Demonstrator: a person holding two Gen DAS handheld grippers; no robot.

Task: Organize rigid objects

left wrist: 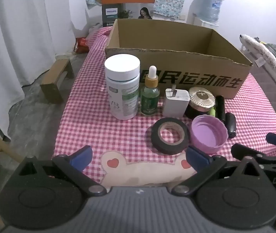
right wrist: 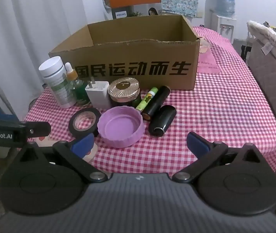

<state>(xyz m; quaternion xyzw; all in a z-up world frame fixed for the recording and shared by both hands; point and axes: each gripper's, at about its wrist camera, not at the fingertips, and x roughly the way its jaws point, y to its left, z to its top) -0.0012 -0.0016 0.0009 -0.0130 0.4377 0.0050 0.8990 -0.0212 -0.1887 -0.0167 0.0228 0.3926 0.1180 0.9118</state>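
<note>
An open cardboard box (left wrist: 178, 71) (right wrist: 130, 69) stands at the back of the checked table. In front of it, left to right: a white pill bottle (left wrist: 122, 86) (right wrist: 57, 81), a green dropper bottle (left wrist: 150, 95) (right wrist: 77, 87), a white charger plug (left wrist: 175, 103) (right wrist: 98, 94), a gold-lidded jar (left wrist: 201, 102) (right wrist: 124, 92), a green tube (right wrist: 147, 101) and two black cylinders (right wrist: 157, 102) (right wrist: 162, 123). Nearer lie a black tape roll (left wrist: 170, 136) (right wrist: 85, 121) and a purple lid (left wrist: 208, 134) (right wrist: 121, 129). My left gripper (left wrist: 138, 158) is open before the tape. My right gripper (right wrist: 140, 145) is open just short of the lid.
The pink checked cloth (right wrist: 225, 116) covers the table, with bare room right of the objects. A low wooden stool (left wrist: 57, 79) stands on the floor left. A padded chair back (right wrist: 270, 62) rises at the right edge. A water dispenser (right wrist: 224, 9) stands behind.
</note>
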